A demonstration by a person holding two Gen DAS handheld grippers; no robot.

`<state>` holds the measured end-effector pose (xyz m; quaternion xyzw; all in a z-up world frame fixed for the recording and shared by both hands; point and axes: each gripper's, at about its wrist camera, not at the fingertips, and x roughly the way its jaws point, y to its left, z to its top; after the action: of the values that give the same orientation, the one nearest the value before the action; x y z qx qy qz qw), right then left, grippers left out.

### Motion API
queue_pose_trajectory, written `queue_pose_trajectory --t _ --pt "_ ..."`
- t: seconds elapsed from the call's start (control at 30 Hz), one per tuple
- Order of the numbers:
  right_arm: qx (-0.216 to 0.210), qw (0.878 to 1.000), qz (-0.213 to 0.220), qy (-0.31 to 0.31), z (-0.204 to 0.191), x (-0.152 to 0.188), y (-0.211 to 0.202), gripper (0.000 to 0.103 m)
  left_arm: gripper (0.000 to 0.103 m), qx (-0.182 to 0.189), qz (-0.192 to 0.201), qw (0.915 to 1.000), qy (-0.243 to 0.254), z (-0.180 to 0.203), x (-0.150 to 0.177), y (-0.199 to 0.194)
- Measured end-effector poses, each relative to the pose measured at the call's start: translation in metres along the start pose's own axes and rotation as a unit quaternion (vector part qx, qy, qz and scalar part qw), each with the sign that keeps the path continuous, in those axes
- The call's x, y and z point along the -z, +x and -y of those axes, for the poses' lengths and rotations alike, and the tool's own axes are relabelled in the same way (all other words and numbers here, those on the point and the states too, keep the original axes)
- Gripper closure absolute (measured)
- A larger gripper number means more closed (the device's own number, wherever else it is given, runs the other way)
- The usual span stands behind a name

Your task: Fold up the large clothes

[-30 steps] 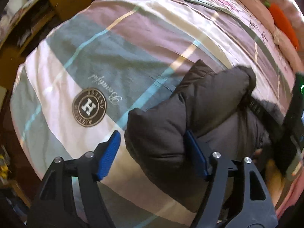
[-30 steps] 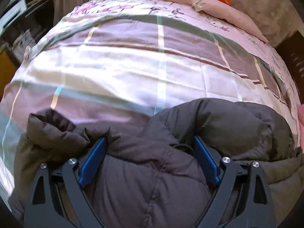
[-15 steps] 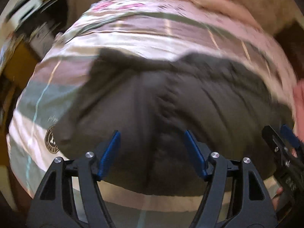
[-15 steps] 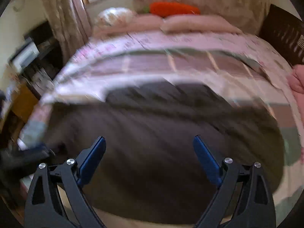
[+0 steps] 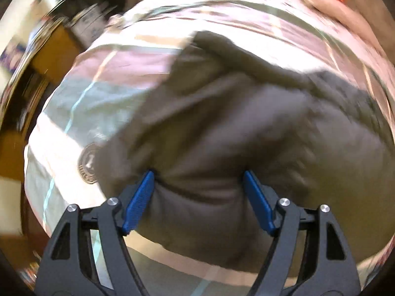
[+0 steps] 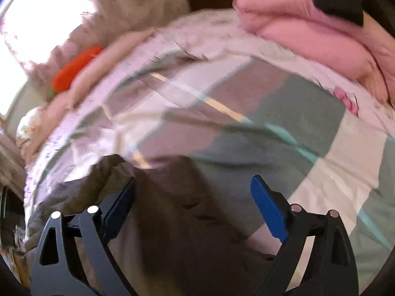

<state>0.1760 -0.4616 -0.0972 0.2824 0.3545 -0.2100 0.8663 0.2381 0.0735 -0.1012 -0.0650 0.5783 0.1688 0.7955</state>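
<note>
The bed (image 5: 103,103) with its checked cover carries the dark padded jacket (image 5: 234,128), which lies spread near the foot edge so that it can be folded flat. The left gripper (image 5: 198,201) has just been opening its jaws, which stand apart around a puffy fold of the jacket. The right gripper (image 6: 193,208) hangs beside the jacket's edge with jaws wide apart and nothing clamped, probably looking for the next hold.
</note>
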Motion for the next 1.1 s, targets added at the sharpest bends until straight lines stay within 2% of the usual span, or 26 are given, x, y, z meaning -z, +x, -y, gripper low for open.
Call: queue_pose_trajectory --t 0.07,0.1,0.13,0.2,0.27,0.3,0.37,0.4,0.47,0.53,0.57,0.63,0.67,0.73,0.8,0.83,0.9,0.93,0.97,1.03,1.1 --pt "-0.053 0.996 -0.029 -0.069 -0.04 0.005 -0.002 0.011 0.027 -0.009 -0.003 0.9994 -0.034 -0.017 -0.007 0.005" --pt "-0.052 0.992 -0.045 -0.104 -0.058 0.01 0.001 0.011 0.027 -0.011 -0.008 0.9988 -0.048 -0.026 -0.011 0.009" --pt "-0.037 0.989 -0.049 -0.134 -0.071 0.016 0.003 0.011 0.027 -0.015 -0.012 0.9983 -0.056 -0.034 -0.016 0.016" --pt "0.043 0.981 -0.033 -0.186 -0.085 0.025 0.015 0.013 0.026 -0.028 -0.013 0.9973 -0.067 -0.047 -0.018 0.023" --pt "0.107 0.982 -0.026 -0.151 -0.065 0.019 0.025 0.013 0.023 -0.044 -0.008 0.993 -0.11 -0.074 -0.026 0.033" --pt "0.128 0.986 -0.022 -0.103 -0.044 0.013 0.027 0.013 0.022 -0.044 -0.009 0.9904 -0.131 -0.087 -0.028 0.036" --pt "0.137 0.99 -0.014 -0.022 -0.007 0.006 0.021 0.013 0.021 -0.028 -0.016 0.9837 -0.177 -0.115 -0.031 0.039" --pt "0.13 0.992 -0.007 0.0 0.005 0.004 0.015 0.013 0.021 -0.015 -0.019 0.9807 -0.194 -0.125 -0.032 0.039" --pt "0.141 0.989 0.045 0.004 0.008 0.003 -0.013 0.013 0.022 0.002 -0.021 0.9762 -0.216 -0.137 -0.03 0.035" --pt "0.125 0.989 0.071 -0.019 -0.008 0.004 -0.038 0.013 0.022 0.014 -0.007 0.9731 -0.23 -0.138 -0.029 0.024" --pt "0.09 0.993 0.065 -0.03 -0.023 0.005 -0.045 0.013 0.023 0.021 0.001 0.9736 -0.227 -0.134 -0.03 0.017" --pt "0.021 0.998 0.028 -0.052 -0.05 0.013 -0.048 0.013 0.023 0.044 0.003 0.9774 -0.207 -0.121 -0.03 0.009" --pt "-0.013 0.997 -0.006 -0.074 -0.071 0.021 -0.044 0.013 0.023 0.07 -0.001 0.9801 -0.186 -0.111 -0.032 0.008" --pt "-0.06 0.989 -0.067 -0.121 -0.108 0.043 -0.035 0.013 0.023 0.099 -0.007 0.9825 -0.157 -0.094 -0.034 0.008" --pt "-0.09 0.973 -0.118 -0.179 -0.15 0.077 -0.017 0.013 0.023 0.104 -0.007 0.9864 -0.127 -0.075 -0.037 0.013" --pt "-0.085 0.967 -0.123 -0.205 -0.166 0.091 -0.011 0.013 0.023 0.099 -0.002 0.9876 -0.121 -0.069 -0.04 0.015" --pt "-0.042 0.962 -0.085 -0.256 -0.187 0.103 -0.001 0.013 0.023 0.071 0.021 0.9903 -0.117 -0.06 -0.046 0.022" --pt "-0.034 0.961 -0.072 -0.263 -0.19 0.1 0.004 0.013 0.023 0.055 0.026 0.9912 -0.118 -0.059 -0.048 0.026" --pt "-0.027 0.965 -0.065 -0.254 -0.189 0.093 0.01 0.013 0.023 0.033 0.024 0.9912 -0.126 -0.063 -0.051 0.033" --pt "0.004 0.978 -0.054 -0.202 -0.164 0.068 0.028 0.013 0.021 0.023 0.019 0.987 -0.158 -0.078 -0.052 0.039" --pt "0.027 0.992 -0.048 -0.113 -0.118 0.036 0.047 0.013 0.021 0.02 0.02 0.9811 -0.192 -0.099 -0.052 0.04"
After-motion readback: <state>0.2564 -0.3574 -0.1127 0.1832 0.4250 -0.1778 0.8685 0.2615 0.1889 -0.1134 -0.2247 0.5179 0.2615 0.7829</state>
